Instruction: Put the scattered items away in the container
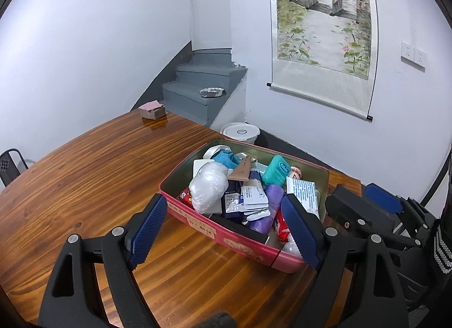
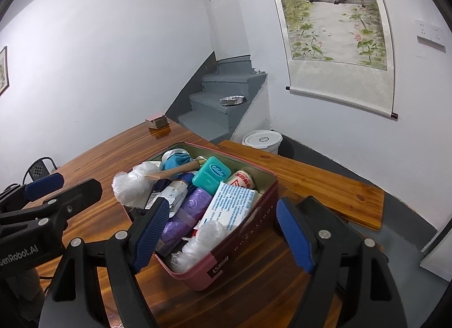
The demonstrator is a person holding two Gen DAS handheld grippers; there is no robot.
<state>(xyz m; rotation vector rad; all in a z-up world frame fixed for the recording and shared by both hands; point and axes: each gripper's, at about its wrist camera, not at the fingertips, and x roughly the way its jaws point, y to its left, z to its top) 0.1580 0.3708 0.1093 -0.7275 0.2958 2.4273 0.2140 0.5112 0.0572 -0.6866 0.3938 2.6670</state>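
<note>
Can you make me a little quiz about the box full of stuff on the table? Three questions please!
1. True or false: the teal floss case lies inside the red tin.
2. Which thing sits alone at the far end of the wooden table? A) a stack of cards B) a cup C) a shoe
3. Fill in: the left gripper and the right gripper both have their jaws ____, holding nothing.

Key: 1 true; 2 A; 3 open.
</note>
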